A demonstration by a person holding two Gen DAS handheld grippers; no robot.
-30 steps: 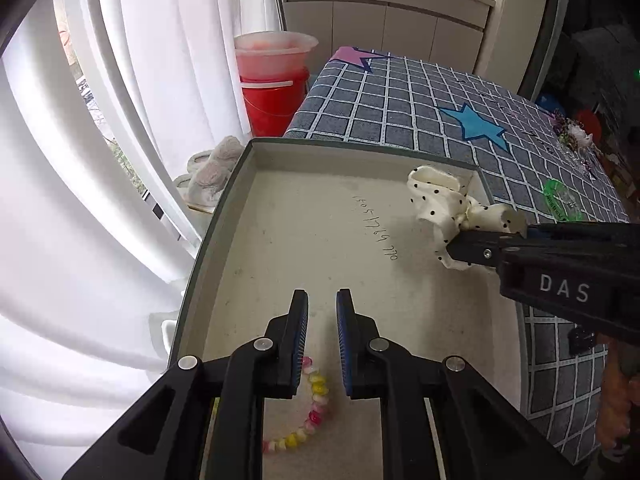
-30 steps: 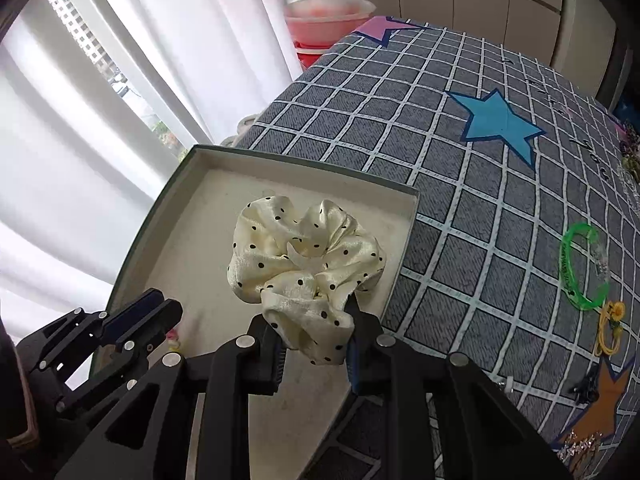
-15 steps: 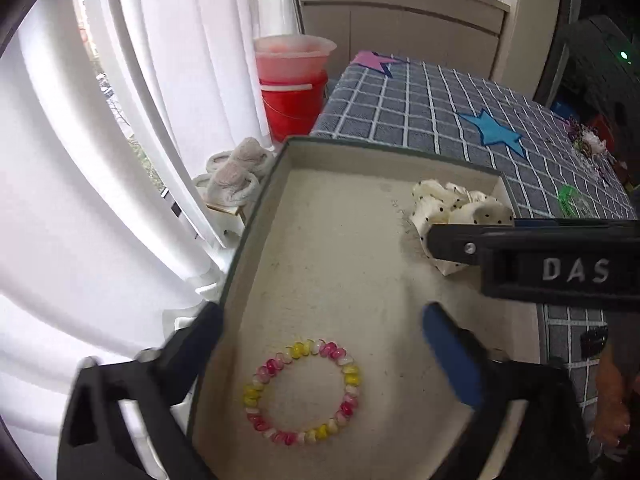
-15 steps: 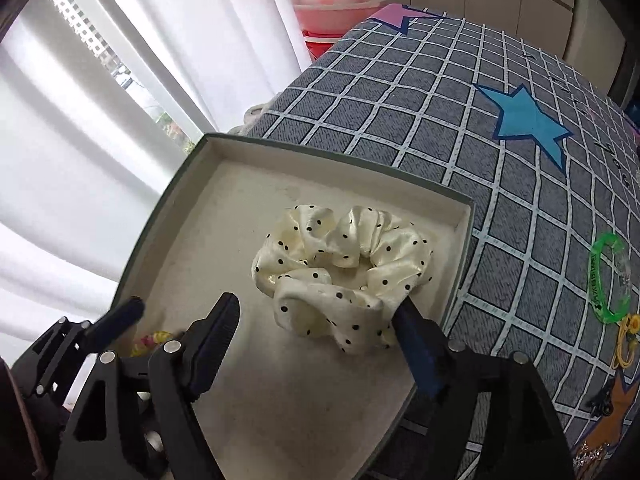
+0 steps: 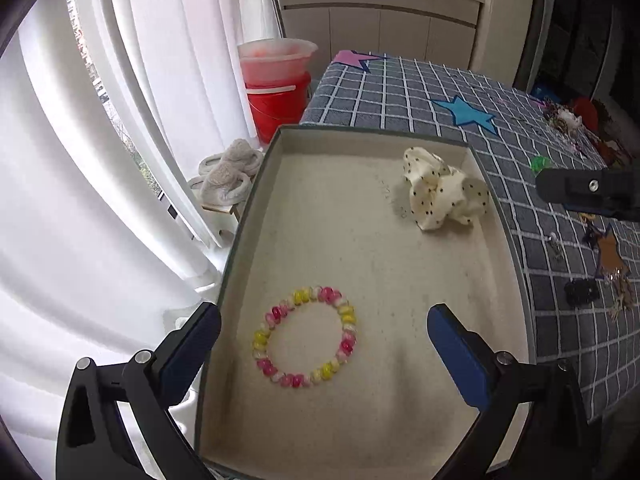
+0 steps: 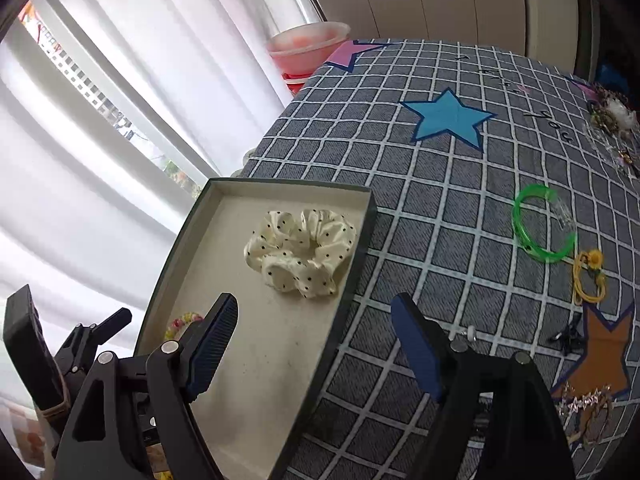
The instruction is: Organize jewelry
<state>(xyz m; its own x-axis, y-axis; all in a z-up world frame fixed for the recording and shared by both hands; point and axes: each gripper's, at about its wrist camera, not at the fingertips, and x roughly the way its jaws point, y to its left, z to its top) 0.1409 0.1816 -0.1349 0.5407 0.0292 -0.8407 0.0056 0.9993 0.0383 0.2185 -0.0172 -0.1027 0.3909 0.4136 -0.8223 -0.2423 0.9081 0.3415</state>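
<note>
A shallow beige tray (image 5: 256,184) with dark rim lies on the checked tablecloth (image 6: 440,184). In it lie a cream polka-dot scrunchie (image 5: 444,194), which also shows in the right wrist view (image 6: 302,250), and a pink-and-yellow bead bracelet (image 5: 306,336). My left gripper (image 5: 324,344) is open and empty, above the bracelet. My right gripper (image 6: 314,344) is open and empty, over the tray's right rim (image 6: 352,280), apart from the scrunchie. Its finger shows in the left wrist view (image 5: 588,192).
On the cloth to the right lie a green bangle (image 6: 540,228), a yellow hair tie (image 6: 588,276), small dark clips (image 6: 566,338) and sparkly pieces (image 6: 588,404). A red bucket (image 5: 278,92), slippers (image 5: 228,172) and white curtains (image 5: 100,160) are left of the table.
Both grippers opened and pulled back. The right let go of the scrunchie, which now lies in the tray. The left let go of the bead bracelet, now in full view.
</note>
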